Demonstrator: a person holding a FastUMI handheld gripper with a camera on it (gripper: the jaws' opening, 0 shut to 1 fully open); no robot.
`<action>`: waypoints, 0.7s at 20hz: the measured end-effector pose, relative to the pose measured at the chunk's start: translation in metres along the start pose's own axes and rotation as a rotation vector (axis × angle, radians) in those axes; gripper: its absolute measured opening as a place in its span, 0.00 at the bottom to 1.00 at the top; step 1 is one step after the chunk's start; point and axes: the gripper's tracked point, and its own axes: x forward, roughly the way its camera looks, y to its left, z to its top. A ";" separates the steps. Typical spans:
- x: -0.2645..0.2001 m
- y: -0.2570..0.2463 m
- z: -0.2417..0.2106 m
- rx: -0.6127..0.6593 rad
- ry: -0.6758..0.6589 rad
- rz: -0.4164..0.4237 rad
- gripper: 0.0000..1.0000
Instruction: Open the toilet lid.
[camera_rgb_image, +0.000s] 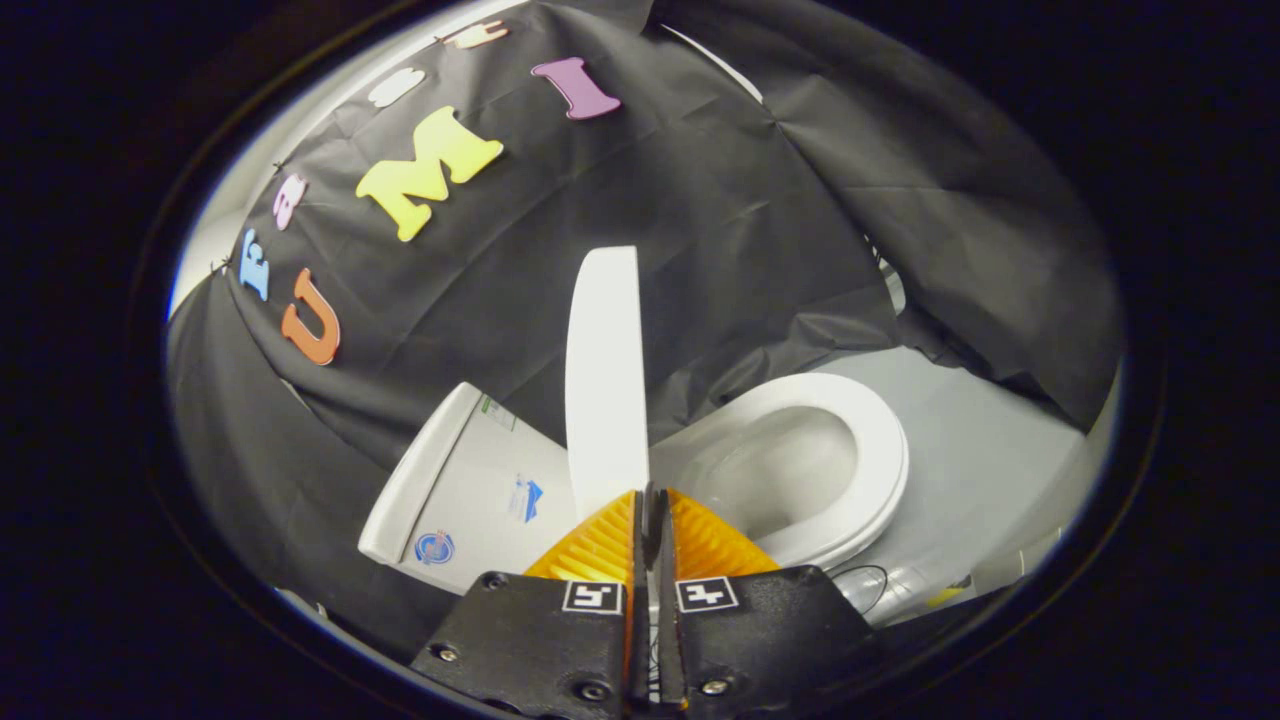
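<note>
White plastic sits pinched in the jaws of the gripper (650, 497): they are closed narrow on the lower edge of the toilet lid (603, 370), which stands nearly upright, long axis rising straight ahead. Beyond lie the seat (885, 450) and tank (455, 480).

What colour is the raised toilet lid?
White, seen edge-on in the gripper view: the lid stands just ahead of the gripper.

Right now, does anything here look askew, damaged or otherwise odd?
Nothing stands out. The toilet lid stands raised, edge-on just ahead of the gripper, whose fingers are closed with the lid's lower edge at their tips. The seat lies flat on the bowl, the tank looks intact, and no spill shows on the floor.
</note>
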 end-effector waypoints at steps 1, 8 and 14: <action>0.000 0.003 -0.001 -0.014 -0.002 -0.009 0.07; -0.001 0.027 -0.003 -0.114 -0.047 -0.049 0.07; -0.002 0.042 -0.006 -0.156 -0.062 -0.065 0.08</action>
